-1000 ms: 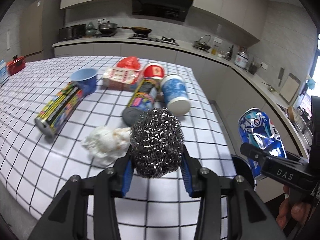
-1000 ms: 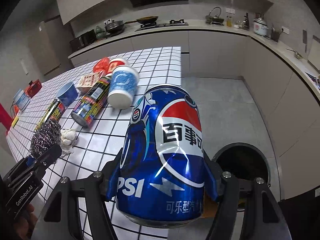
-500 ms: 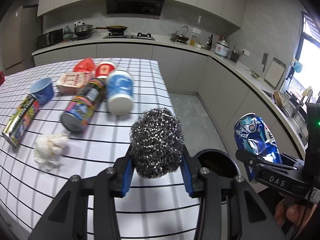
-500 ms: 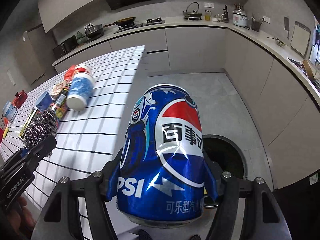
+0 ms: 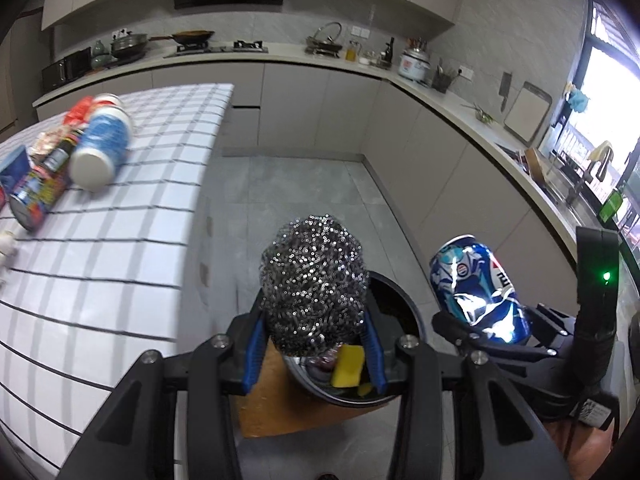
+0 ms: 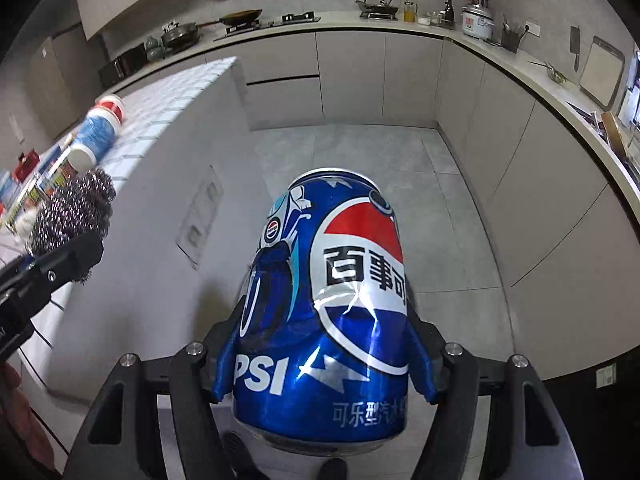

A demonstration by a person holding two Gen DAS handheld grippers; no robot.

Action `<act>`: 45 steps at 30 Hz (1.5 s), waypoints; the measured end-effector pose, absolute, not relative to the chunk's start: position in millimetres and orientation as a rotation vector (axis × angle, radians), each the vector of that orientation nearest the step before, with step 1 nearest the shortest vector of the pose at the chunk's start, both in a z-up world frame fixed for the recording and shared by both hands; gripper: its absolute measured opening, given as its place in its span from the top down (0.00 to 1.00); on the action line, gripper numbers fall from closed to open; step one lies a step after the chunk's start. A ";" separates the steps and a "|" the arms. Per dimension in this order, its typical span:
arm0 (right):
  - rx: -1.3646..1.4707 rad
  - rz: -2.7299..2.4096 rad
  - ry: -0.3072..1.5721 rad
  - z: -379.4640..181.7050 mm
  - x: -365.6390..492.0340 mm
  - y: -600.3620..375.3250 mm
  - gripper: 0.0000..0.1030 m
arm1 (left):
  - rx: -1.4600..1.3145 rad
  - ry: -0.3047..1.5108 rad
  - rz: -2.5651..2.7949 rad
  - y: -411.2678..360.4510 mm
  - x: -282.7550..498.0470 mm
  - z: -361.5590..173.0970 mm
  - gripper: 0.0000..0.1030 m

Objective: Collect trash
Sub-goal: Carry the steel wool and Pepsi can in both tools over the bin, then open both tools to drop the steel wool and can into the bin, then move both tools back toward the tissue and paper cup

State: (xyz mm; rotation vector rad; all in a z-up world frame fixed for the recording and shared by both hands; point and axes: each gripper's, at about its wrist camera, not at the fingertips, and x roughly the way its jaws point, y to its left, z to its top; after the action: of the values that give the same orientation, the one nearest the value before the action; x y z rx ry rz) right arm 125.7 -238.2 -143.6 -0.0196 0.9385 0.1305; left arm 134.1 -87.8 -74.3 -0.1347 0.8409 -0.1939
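Observation:
My left gripper is shut on a steel wool scouring ball and holds it above a round black trash bin on the floor, with a yellow sponge inside. My right gripper is shut on a dented blue Pepsi can, held over the grey floor; the bin is hidden in that view. The can shows right of the bin in the left wrist view. The steel wool shows at left in the right wrist view.
The white tiled table lies to the left, with a blue-white cup, a printed can, a red-lidded cup and crumpled tissue. A brown board sits under the bin. Kitchen counters run along the back and right.
Both grippers have swung right, off the table and out over the floor. The steel wool now hangs over the bin; the can has stayed gripped and is right of it.

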 end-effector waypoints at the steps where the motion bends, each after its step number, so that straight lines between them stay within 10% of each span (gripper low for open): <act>1: -0.031 0.136 0.944 -148.7 126.7 -244.8 0.32 | -0.136 0.850 -0.196 -95.9 135.2 -78.6 0.58; 16: -0.248 0.330 0.998 -233.8 151.5 -263.0 0.32 | -0.183 0.963 -0.196 -156.5 157.5 -135.9 0.57; 18: -0.264 0.354 1.003 -241.2 154.5 -263.9 0.32 | -0.228 0.996 -0.228 -157.5 168.1 -146.4 0.52; 20: -0.270 0.410 1.003 -250.9 163.1 -262.4 0.27 | -0.218 1.024 -0.167 -152.0 178.7 -152.7 0.23; 23: -0.306 0.383 1.036 -273.0 180.3 -260.7 0.00 | -0.192 0.964 -0.027 -123.7 179.0 -139.9 0.10; 45: -0.195 0.324 0.986 -222.3 168.5 -268.8 0.00 | -0.117 0.884 0.040 -109.0 149.5 -87.9 0.08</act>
State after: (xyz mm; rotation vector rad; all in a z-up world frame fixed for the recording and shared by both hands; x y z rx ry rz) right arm 168.5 -268.8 -222.3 -0.1952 0.9859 0.3238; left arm 149.5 -109.0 -87.9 -0.1173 0.8838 0.0398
